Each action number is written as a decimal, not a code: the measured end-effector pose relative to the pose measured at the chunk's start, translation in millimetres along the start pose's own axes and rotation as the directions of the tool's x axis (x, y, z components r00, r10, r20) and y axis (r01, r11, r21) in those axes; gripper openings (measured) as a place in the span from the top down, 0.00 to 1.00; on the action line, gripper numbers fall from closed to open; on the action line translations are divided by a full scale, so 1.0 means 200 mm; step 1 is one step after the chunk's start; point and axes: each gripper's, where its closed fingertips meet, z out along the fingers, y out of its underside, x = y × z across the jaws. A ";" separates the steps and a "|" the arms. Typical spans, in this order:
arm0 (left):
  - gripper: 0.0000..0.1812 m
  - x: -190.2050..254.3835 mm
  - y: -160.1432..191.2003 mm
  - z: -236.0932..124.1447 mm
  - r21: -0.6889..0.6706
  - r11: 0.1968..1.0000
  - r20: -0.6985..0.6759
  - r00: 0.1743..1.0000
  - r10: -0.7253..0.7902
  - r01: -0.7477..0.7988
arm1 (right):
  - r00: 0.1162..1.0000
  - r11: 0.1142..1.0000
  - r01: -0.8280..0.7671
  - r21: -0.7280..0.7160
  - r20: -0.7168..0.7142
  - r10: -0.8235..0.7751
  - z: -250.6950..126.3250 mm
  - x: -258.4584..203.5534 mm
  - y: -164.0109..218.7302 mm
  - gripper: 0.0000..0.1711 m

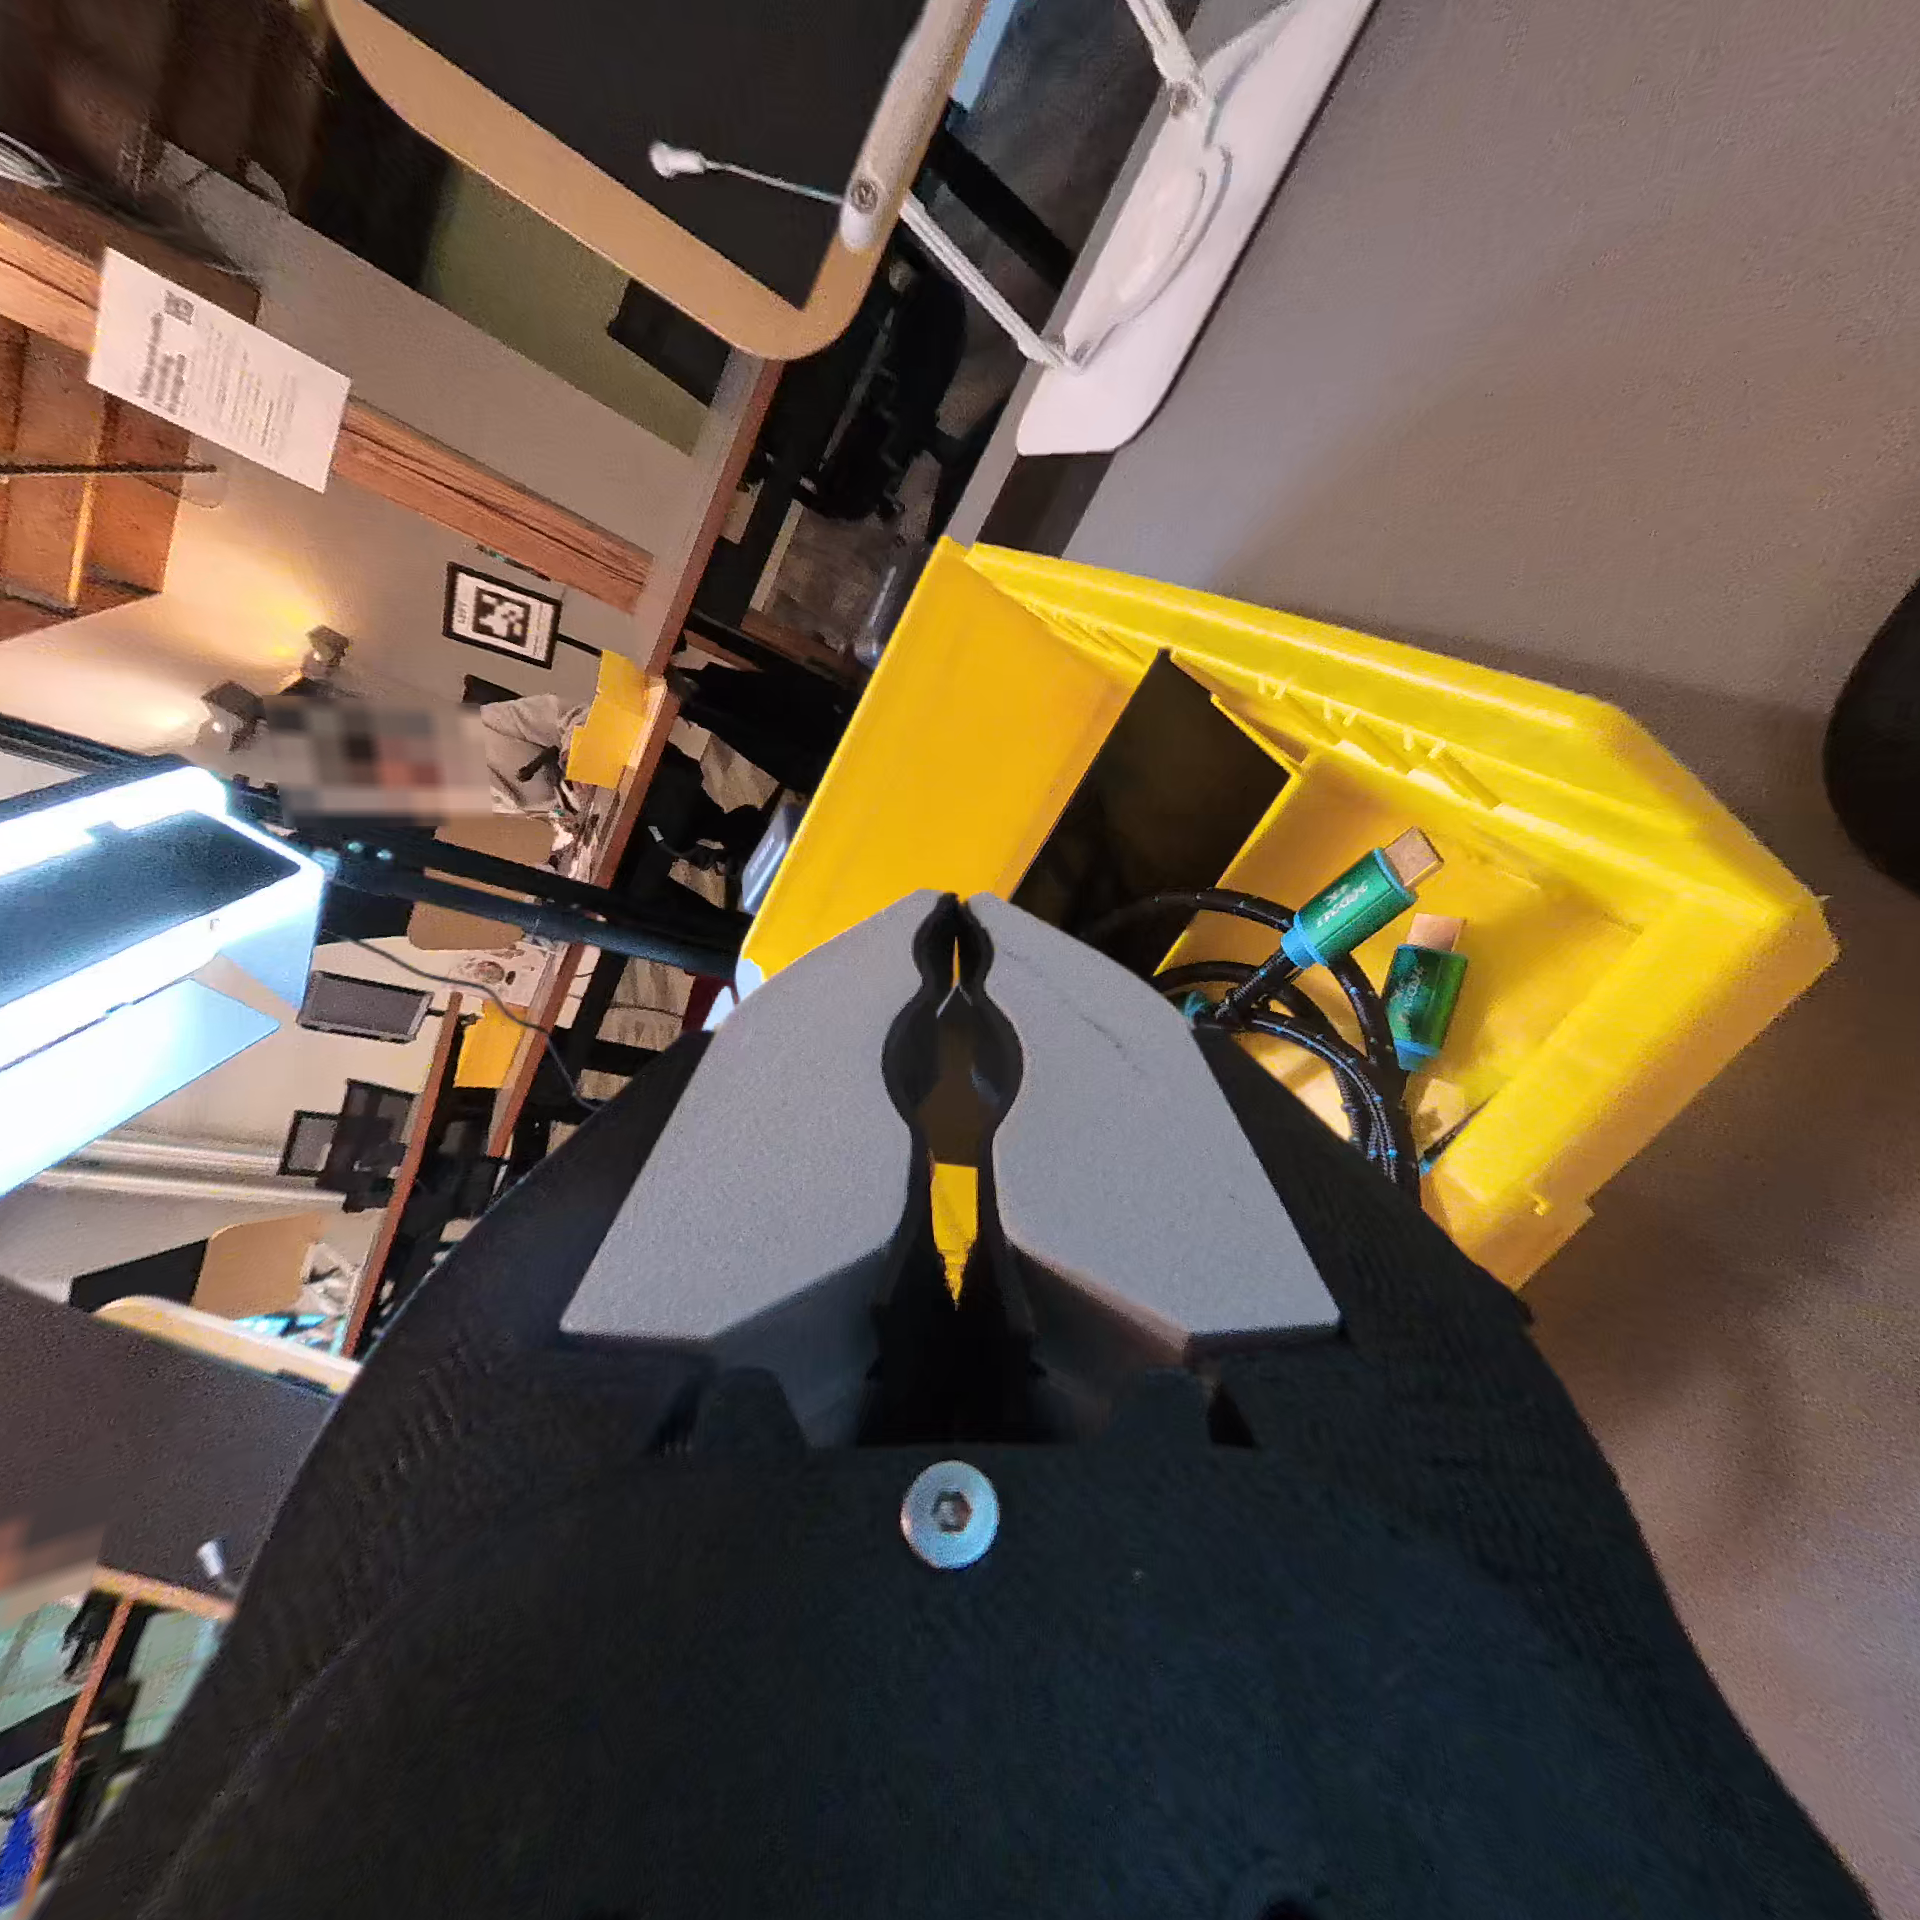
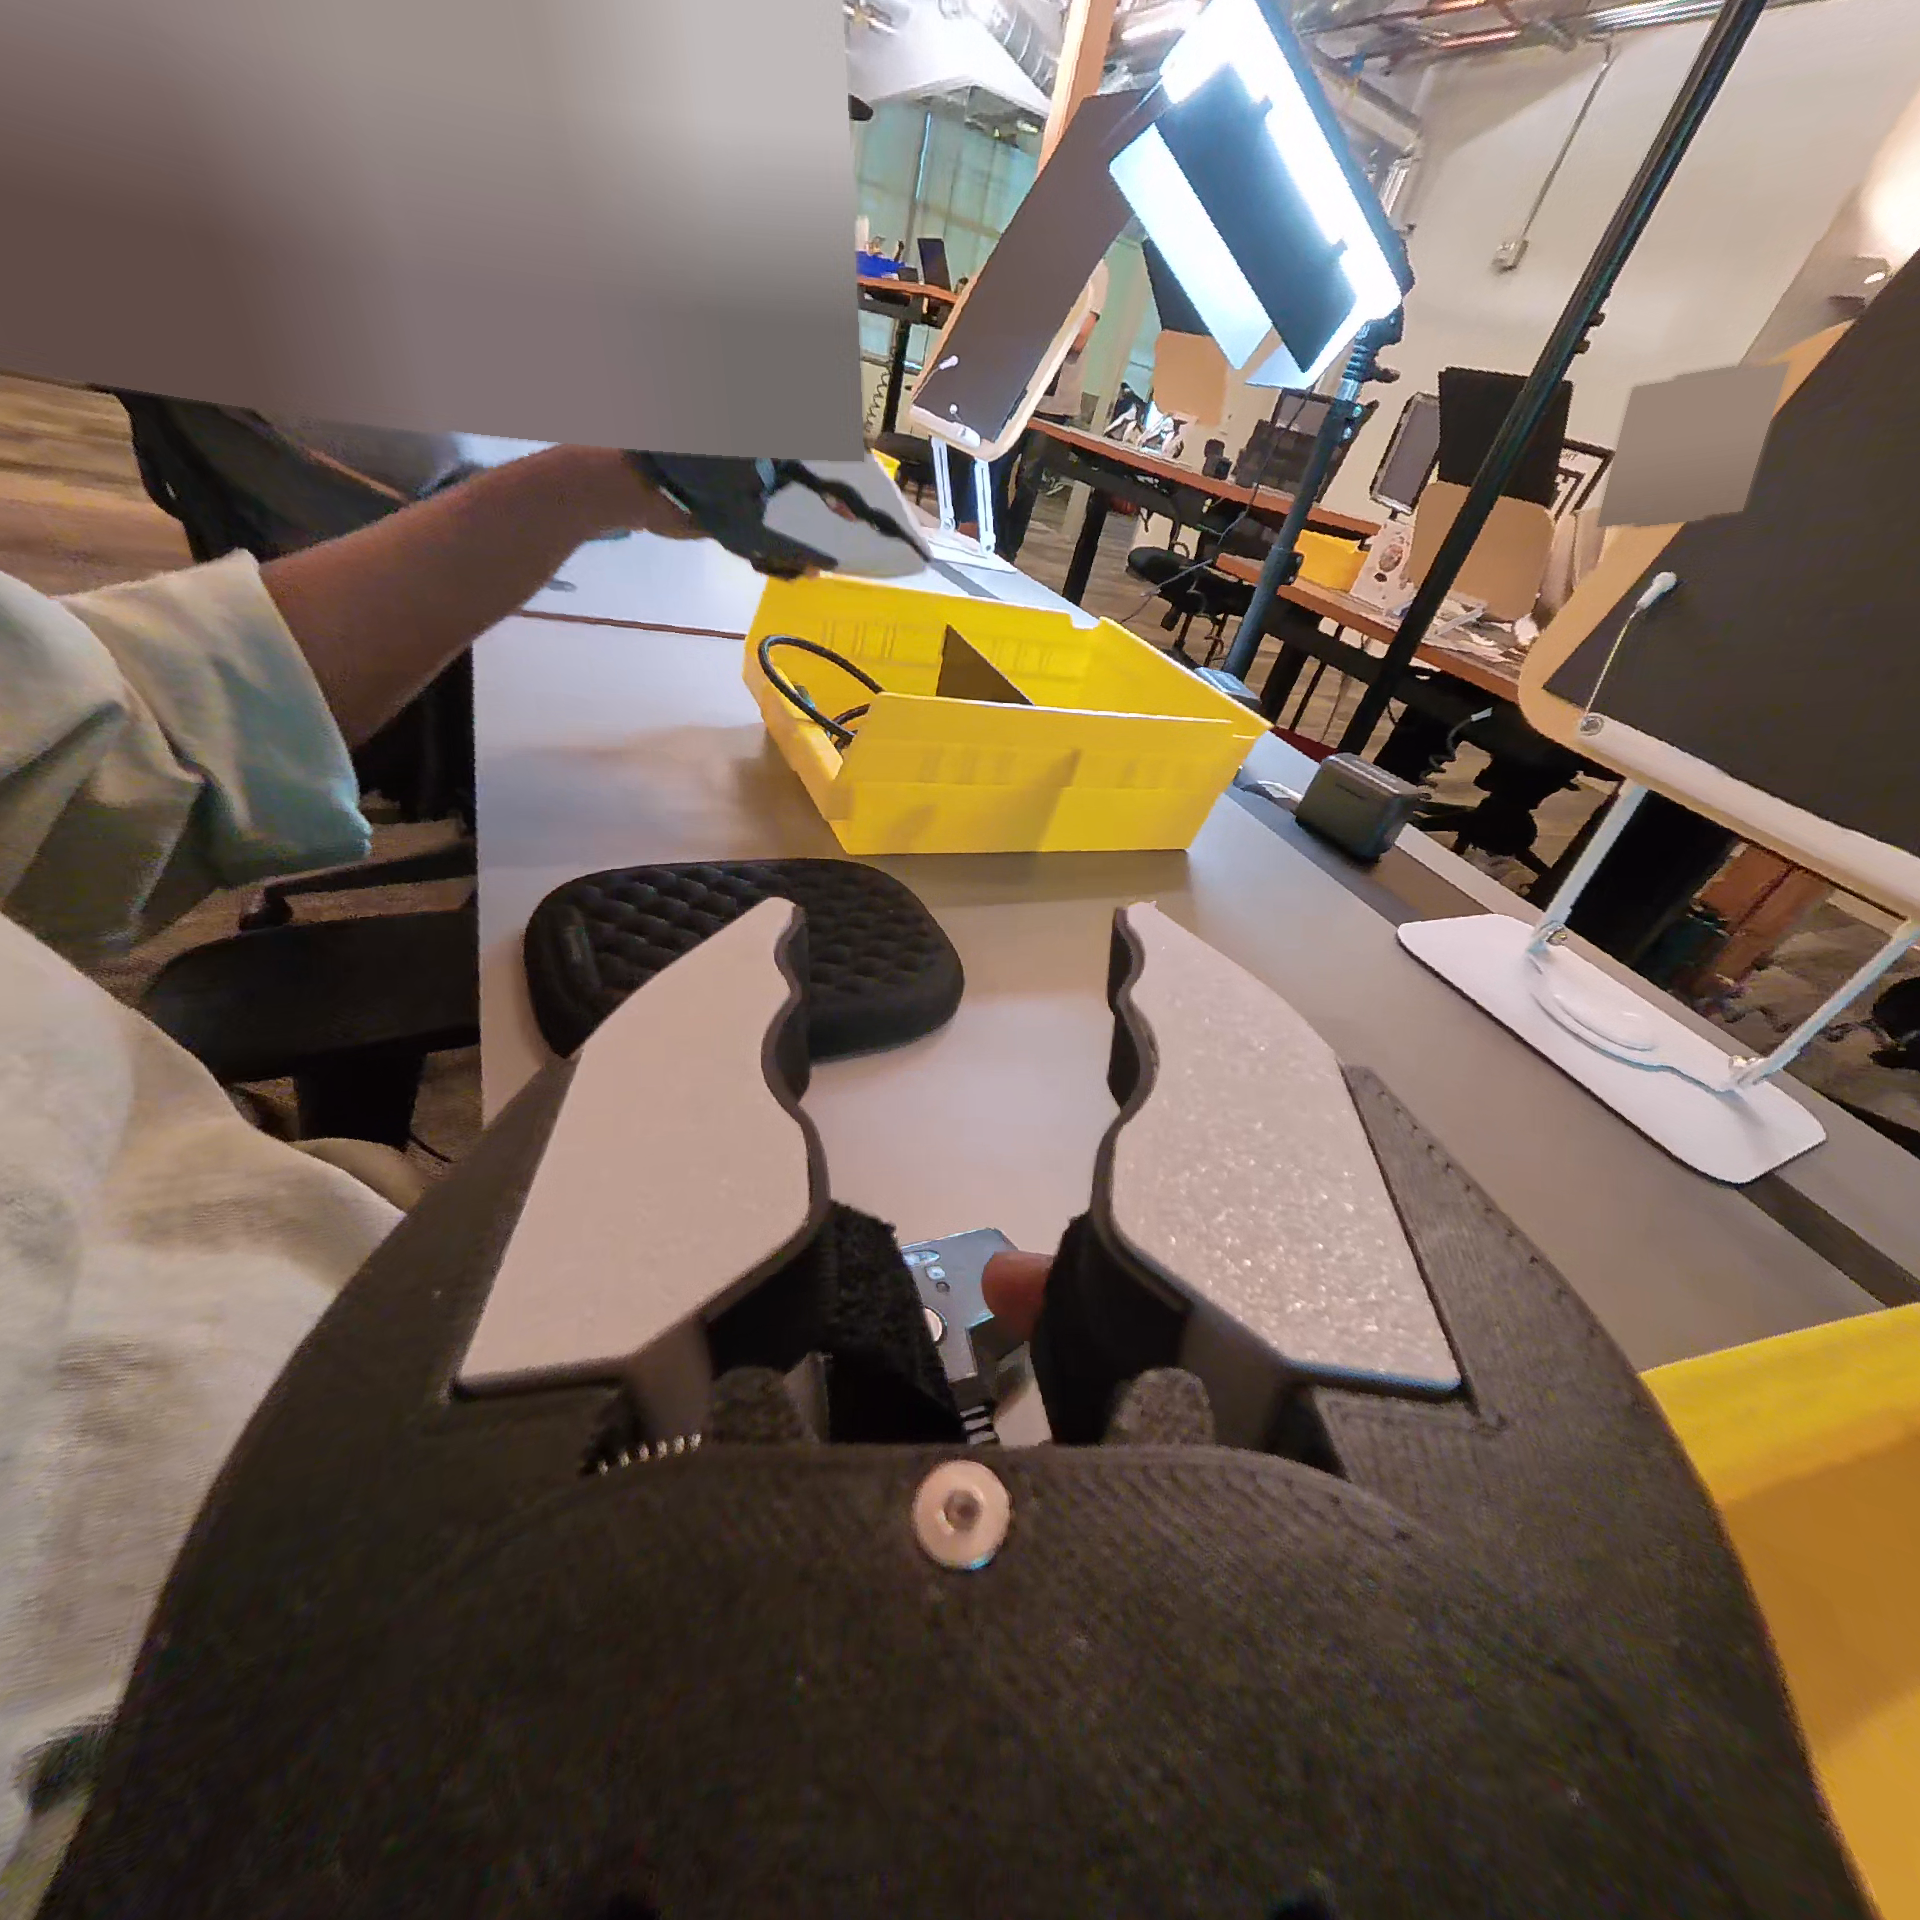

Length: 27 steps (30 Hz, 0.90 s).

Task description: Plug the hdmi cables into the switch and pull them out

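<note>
In the left wrist view my left gripper [image 1: 958, 914] is shut, with nothing showing between its tips. It hovers at the near wall of a yellow bin [image 1: 966, 748]. Black braided HDMI cables [image 1: 1340, 1081] lie in the bin, two with green plugs [image 1: 1351, 904] [image 1: 1429, 992]. A black divider [image 1: 1153, 790] stands in the bin. In the right wrist view my right gripper [image 2: 958, 925] is open and empty above the grey table [image 2: 623, 748]. Low between its fingers a small grey device with buttons [image 2: 961, 1273] has a black cable attached, and a fingertip rests on it. The left gripper [image 2: 831, 530] hangs over the bin's [image 2: 1039, 800] far side.
A black padded wrist rest [image 2: 862, 935] lies just ahead of my right gripper. A white tablet stand [image 2: 1621, 1049] is at the right, and a small grey box [image 2: 1351, 800] is by the table edge. Another yellow bin [image 2: 1808, 1507] is at the lower right. A person's arm [image 2: 416, 603] reaches in from the left. The grippers' ends are close to 35 centimeters from one another.
</note>
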 end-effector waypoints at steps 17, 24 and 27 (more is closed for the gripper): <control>0.86 0.38 0.50 0.33 -0.268 0.885 -0.724 0.686 0.076 -0.380 | 0.998 0.998 0.052 -0.047 -0.036 -0.054 0.01 0.03 0.05 0.69; 0.97 0.10 0.42 0.26 -0.331 0.895 -0.359 0.917 0.173 -0.298 | 0.995 0.995 0.094 -0.038 -0.035 -0.096 0.00 0.03 0.05 0.70; 0.96 -0.11 0.29 0.09 -0.314 0.925 -0.116 0.976 0.185 -0.213 | 0.992 0.992 0.120 -0.031 -0.028 -0.121 0.02 0.01 0.05 0.70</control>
